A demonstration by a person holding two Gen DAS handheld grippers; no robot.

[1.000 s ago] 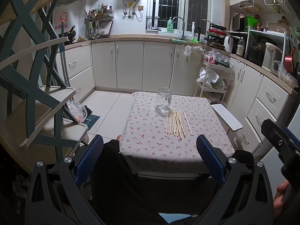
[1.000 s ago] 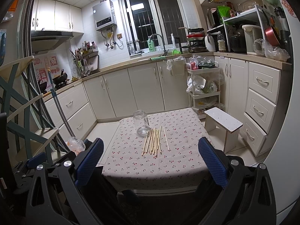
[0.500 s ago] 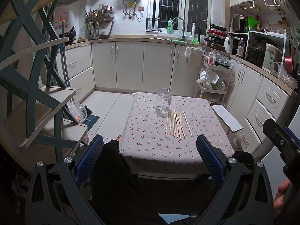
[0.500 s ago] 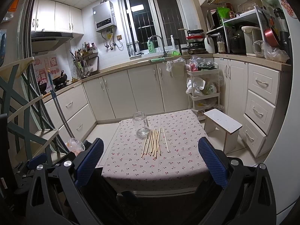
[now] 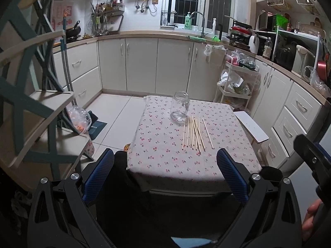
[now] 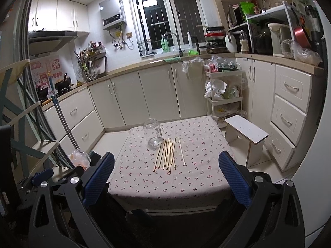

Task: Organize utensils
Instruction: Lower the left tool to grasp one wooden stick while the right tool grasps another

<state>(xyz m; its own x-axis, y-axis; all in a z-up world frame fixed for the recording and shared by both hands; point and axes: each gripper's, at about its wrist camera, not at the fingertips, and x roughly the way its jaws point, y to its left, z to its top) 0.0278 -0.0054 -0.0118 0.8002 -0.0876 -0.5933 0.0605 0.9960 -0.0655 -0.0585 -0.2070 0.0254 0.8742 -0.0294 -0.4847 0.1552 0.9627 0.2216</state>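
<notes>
Glass jar upright on table, nothing inside. Chopsticks loose just right of jar. Left gripper and right gripper spread wide, holding nothing, well short of chopsticks.

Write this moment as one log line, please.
left hand-held gripper: open | right hand-held gripper: open | chopsticks: on table beside empty jar

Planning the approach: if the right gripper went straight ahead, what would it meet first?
Probably the chopsticks lying on the table; the right gripper is open, short of the table's near edge. Depth is unclear.
</notes>
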